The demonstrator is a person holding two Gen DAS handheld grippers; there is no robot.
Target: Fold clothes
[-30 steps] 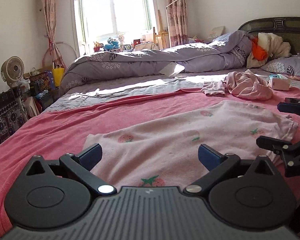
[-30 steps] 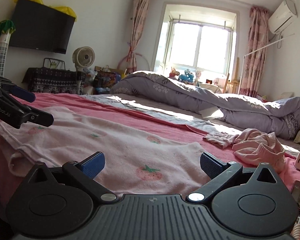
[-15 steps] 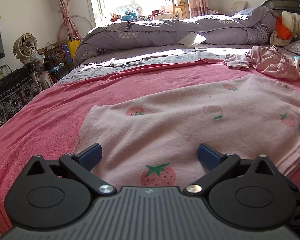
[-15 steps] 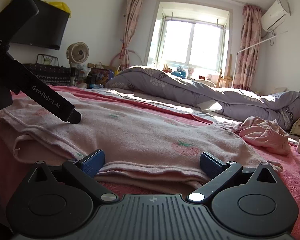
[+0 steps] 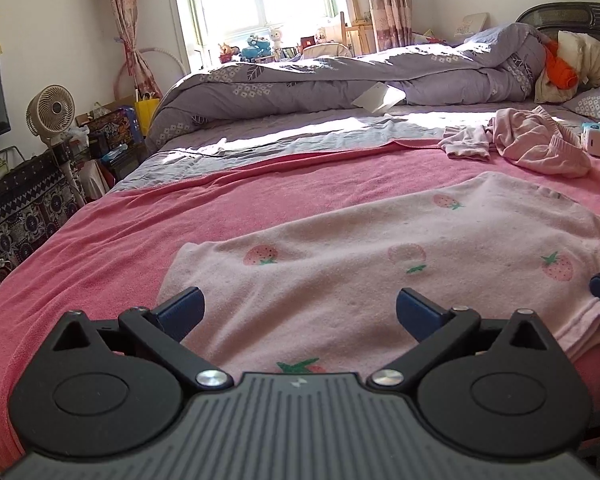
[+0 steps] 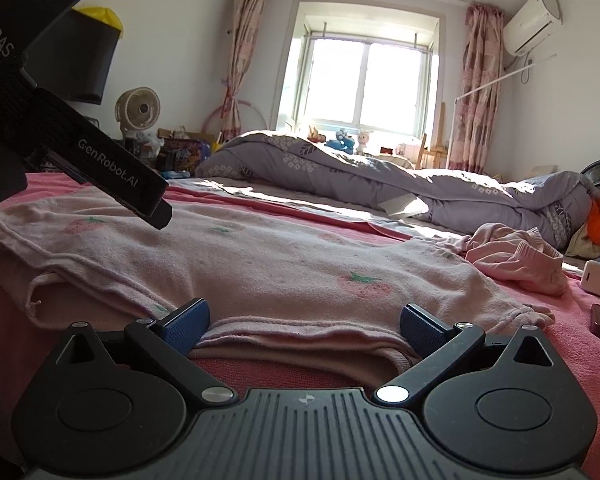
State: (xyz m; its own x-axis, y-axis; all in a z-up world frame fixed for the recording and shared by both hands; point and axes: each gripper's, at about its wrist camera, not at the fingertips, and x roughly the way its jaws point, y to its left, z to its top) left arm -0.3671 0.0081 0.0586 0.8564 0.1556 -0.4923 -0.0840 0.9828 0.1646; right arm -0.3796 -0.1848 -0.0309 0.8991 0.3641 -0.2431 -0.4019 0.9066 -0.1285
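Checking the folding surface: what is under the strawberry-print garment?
The strawberry-print garment lies on a pink blanket, which shows around it. The garment's own layers cover whatever else might lie beneath.

Two grippers show: the left gripper point(image 5: 298, 310) and the right gripper point(image 6: 304, 326). Two pink garments lie on the one pink blanket point(image 5: 140, 232): a strawberry-print top point(image 5: 380, 264) spread flat and a crumpled pink garment point(image 5: 532, 146) (its type cannot be told). There is one grey duvet point(image 5: 340, 80), one fan point(image 5: 51, 110), one window point(image 6: 364, 88) and two curtains.
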